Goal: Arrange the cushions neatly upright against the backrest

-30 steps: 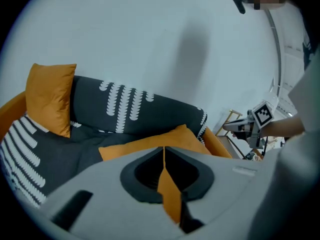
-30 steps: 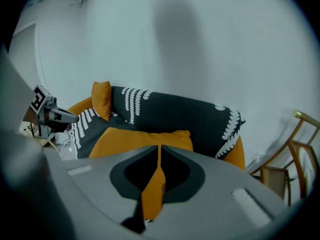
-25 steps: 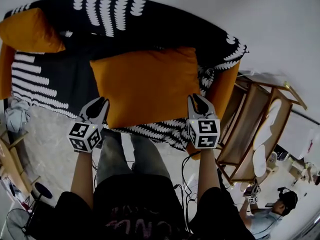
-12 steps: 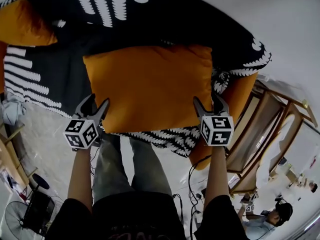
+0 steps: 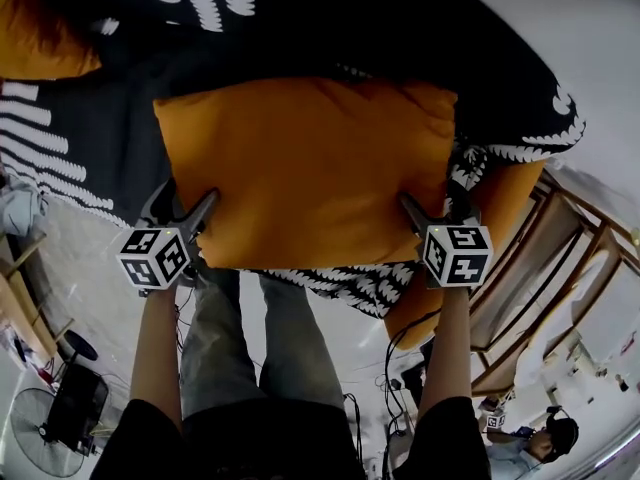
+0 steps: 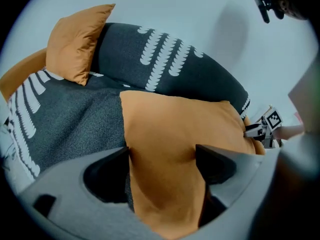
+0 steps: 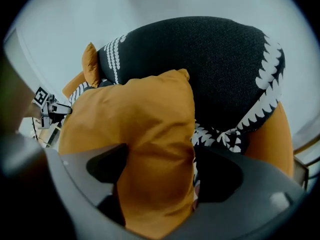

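Both left gripper (image 5: 188,204) and right gripper (image 5: 432,204) are straddling the orange cushion (image 5: 300,158) on the sofa (image 5: 95,138) — jaws just opening wide.

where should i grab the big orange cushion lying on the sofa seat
By its two near corners, coming down from the front of the sofa: the cushion lies flat on the seat and thins at the corners. The left tongs and right tongs, jaws just opened, each straddle a corner without pinching yet.

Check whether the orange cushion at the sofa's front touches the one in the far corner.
Apart. Left gripper view: dark seat fabric shows between the front cushion and the corner cushion.
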`<state>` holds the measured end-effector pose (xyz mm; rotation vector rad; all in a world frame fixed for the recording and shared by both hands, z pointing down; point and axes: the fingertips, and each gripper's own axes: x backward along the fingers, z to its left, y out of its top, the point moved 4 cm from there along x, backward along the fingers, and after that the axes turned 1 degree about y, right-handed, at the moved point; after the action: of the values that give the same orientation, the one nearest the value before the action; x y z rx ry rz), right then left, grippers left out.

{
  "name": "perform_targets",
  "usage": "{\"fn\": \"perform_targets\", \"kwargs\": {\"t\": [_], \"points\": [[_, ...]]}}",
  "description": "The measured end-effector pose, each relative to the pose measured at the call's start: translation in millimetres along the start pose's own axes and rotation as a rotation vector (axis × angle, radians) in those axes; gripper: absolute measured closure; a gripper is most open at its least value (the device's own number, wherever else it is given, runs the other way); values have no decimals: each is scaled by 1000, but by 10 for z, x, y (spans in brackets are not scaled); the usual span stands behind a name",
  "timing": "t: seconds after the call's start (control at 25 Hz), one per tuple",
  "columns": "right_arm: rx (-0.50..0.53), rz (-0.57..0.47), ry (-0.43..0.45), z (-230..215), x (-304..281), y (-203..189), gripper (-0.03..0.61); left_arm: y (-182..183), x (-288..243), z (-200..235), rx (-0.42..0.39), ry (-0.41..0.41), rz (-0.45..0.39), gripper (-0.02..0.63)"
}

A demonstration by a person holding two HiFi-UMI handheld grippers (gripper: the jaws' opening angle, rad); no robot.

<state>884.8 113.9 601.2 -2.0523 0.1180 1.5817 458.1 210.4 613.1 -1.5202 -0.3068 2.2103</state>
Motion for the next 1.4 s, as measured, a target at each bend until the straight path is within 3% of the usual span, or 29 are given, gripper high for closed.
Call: {"fn": "perform_targets", "kwargs": {"t": [0.24,0.4,0.6,0.8,1.12,1.4], "points": [[-46,46,52,-100,-188,-42,63,-36,-125,76,36,-2,24,164],[-60,115,134,-156,-334,-37,21,-47,-202,96,63,-44,39,170],[-30,170,206,-117,-470,-7,20,-42,-285,91,67,-84,66,193],[-44,166,251,-22,-494,-17,112,-39,-322,53,64,-126,93,243],[24,74,196,117,-327,-11,239,-24,-219,-97,-48,-113,91,396],[58,-13,128,275,8,-18,275,32,28,-259,-140,-113,63,454]]}}
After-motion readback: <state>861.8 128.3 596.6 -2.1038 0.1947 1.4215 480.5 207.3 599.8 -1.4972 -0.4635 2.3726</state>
